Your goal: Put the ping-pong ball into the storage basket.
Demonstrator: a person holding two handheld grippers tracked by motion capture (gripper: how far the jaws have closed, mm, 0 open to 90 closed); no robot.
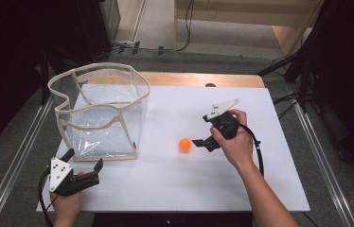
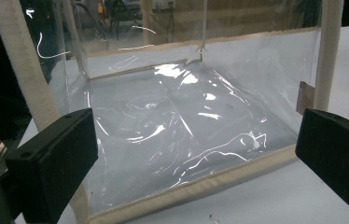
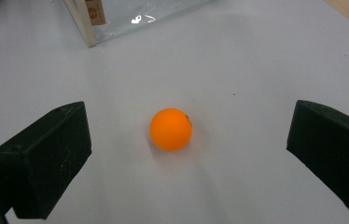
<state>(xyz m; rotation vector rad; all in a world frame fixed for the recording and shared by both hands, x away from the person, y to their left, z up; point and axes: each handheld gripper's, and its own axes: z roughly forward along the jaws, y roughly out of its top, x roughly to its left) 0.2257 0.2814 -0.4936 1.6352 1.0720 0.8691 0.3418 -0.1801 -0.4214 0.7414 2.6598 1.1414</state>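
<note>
An orange ball [image 1: 184,144] [image 3: 171,129] lies on the white tabletop [image 1: 241,179], right of a clear plastic bag [image 1: 101,111] with cream trim that stands upright with its top open. My right gripper [image 1: 202,131] [image 3: 191,140] is open just right of the ball; in the right gripper view the ball rests between the two black jaws, touching neither. My left gripper [image 1: 83,159] [image 2: 196,140] is open near the table's front left corner, pointing at the bag's [image 2: 186,121] near bottom edge. Nothing is held by either one.
The bag's lower corner [image 3: 91,23] shows beyond the ball in the right gripper view. A wooden strip [image 1: 203,79] runs along the table's back edge. Metal rails [image 1: 19,156] flank the table. Dark stands and cables [image 1: 303,80] are at the back right.
</note>
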